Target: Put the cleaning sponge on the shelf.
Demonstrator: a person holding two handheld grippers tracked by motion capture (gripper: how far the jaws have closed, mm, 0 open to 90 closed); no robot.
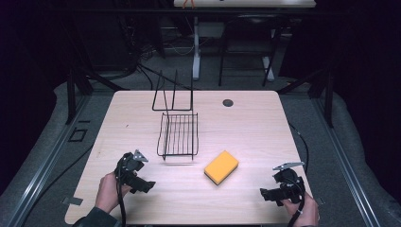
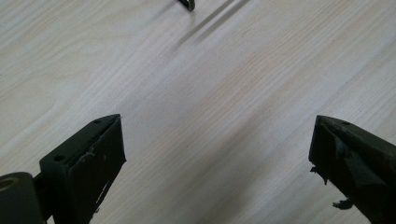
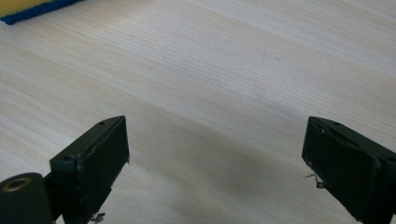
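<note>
On the pale wooden tabletop (image 1: pixel 246 118) a yellow sponge (image 1: pixel 221 167) with a dark underside lies flat, right of centre and toward the near edge. Behind it and to its left stands a black wire rack (image 1: pixel 178 135), with a tall wire frame rising at its far end. A small dark round hole (image 1: pixel 228 102) sits in the tabletop farther back.

The left gripper (image 1: pixel 147 186) hangs low over the near left part of the tabletop, held in the person's left hand (image 1: pixel 108 193), its jaws pointing toward the sponge but well apart from it. In the left gripper view its 2 jaws stand spread wide with only bare wood between them, and a bit of the rack's wire shows at the top edge.

The right gripper (image 1: pixel 265 194) is at the near right, held in the right hand (image 1: pixel 305 213), pointing left. Its 2 jaws are likewise spread wide over bare wood, and a corner of the sponge (image 3: pixel 28 9) shows at the upper left of the right gripper view.
</note>
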